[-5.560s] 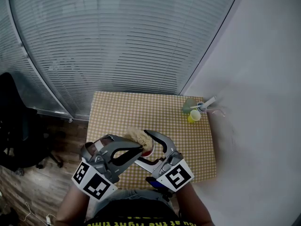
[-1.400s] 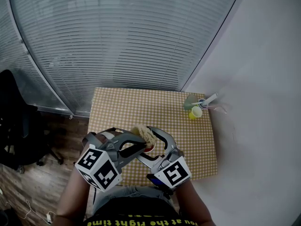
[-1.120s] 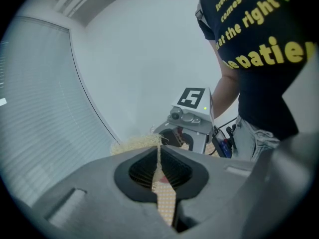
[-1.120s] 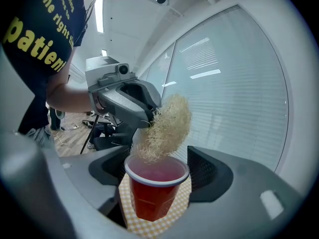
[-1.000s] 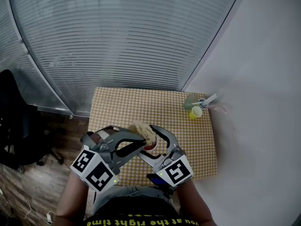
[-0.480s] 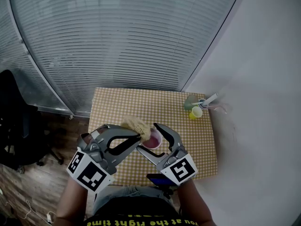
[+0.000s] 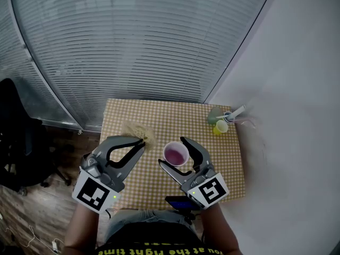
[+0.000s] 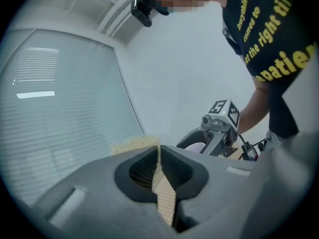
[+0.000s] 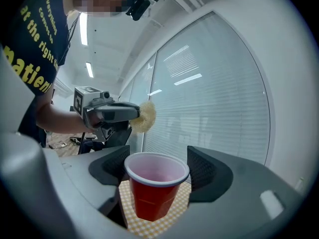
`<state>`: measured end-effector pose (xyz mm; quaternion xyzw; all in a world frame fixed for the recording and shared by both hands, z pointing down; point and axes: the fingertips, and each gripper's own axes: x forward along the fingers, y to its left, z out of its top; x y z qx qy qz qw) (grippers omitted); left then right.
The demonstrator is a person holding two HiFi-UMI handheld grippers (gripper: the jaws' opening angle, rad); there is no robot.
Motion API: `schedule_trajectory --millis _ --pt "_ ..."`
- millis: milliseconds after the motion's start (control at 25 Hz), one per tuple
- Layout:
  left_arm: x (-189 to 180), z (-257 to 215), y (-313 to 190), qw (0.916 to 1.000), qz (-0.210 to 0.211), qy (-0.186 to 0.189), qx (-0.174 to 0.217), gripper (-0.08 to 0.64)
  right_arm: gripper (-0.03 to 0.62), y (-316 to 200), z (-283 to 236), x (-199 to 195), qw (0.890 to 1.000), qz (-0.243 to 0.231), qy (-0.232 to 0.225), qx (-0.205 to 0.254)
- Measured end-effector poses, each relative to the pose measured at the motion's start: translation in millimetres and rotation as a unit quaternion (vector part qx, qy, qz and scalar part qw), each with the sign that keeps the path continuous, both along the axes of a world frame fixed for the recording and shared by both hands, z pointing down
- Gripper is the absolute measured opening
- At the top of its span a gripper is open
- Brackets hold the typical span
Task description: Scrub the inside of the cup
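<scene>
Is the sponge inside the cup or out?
Out. The sponge sits pinched in the left gripper, off to the side of the red cup, clear of its rim.

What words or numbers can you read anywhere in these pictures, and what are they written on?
"everything", "comes to", "the right tim": yellow print on the person's black T-shirt, cut off.
"patien": bigger yellow letters on the same shirt, cut off.
"ou at the right time": same shirt, head view's bottom edge.
Marker cubes: black-and-white patterns only, no words.
Red cup: no print.
</scene>
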<state>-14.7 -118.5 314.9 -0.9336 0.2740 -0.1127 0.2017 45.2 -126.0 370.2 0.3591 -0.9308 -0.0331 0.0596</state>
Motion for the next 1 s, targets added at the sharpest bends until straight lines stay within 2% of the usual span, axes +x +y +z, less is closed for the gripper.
schedule_trajectory --millis 280,440,600,800,1000 --pt "-24.5 3.7 -10.9 0.9979 -0.043 0.044 -0.02 0.017 0.368 -1.8 -12.6 9.5 1.0 0.017 -0.011 0.013" --pt "-38.2 2.6 -18.1 0.9904 -0.076 0.106 -0.046 0.017 0.37 -2.3 -22.0 13.5 0.999 0.021 -0.028 0.029" --pt "-54.9 1.3 -25.1 0.984 -0.105 0.136 -0.048 0.017 0.37 -4.3 -29.0 17.7 0.998 0.03 -0.049 0.031" --pt "-75.8 1.6 -29.6 0.9777 -0.138 0.153 -0.04 0.017 0.368 -7.5 -36.3 26.4 0.995 0.048 -0.074 0.036" --pt "-80.9 12.0 -30.2 0.9738 -0.156 0.156 -0.054 0.017 0.368 -8.9 -39.5 40.4 0.993 0.067 -0.084 0.046"
